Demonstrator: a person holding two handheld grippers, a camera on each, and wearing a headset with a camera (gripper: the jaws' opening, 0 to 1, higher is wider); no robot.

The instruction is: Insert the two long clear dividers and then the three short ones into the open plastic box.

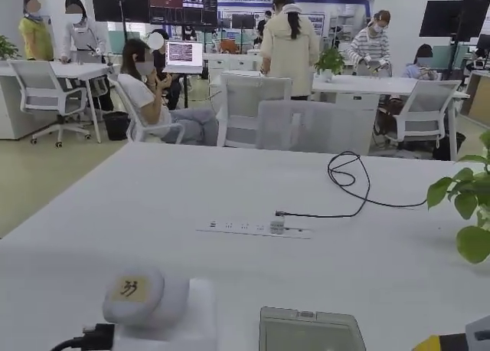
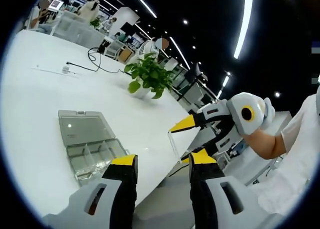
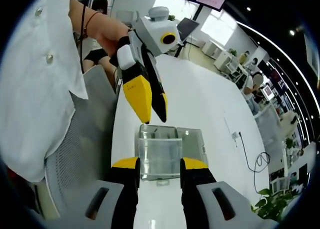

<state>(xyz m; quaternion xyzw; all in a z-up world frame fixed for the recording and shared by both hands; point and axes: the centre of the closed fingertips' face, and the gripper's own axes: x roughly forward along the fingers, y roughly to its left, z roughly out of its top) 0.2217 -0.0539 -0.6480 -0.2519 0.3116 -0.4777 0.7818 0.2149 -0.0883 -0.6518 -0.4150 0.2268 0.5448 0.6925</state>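
White workbench (image 3: 205, 96) | box (image 2: 97, 159) open (lid (image 2: 80, 125) flat) | right hand-held gripper (image 3: 159, 164) clamps divider (image 3: 160, 151)

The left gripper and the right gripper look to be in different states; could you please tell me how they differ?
The right gripper is shut on a clear plastic divider; the left gripper has its jaws apart, empty. The open clear plastic box lies straight ahead of the right gripper but off to one side of the left gripper. Both have yellow-tipped black jaws.
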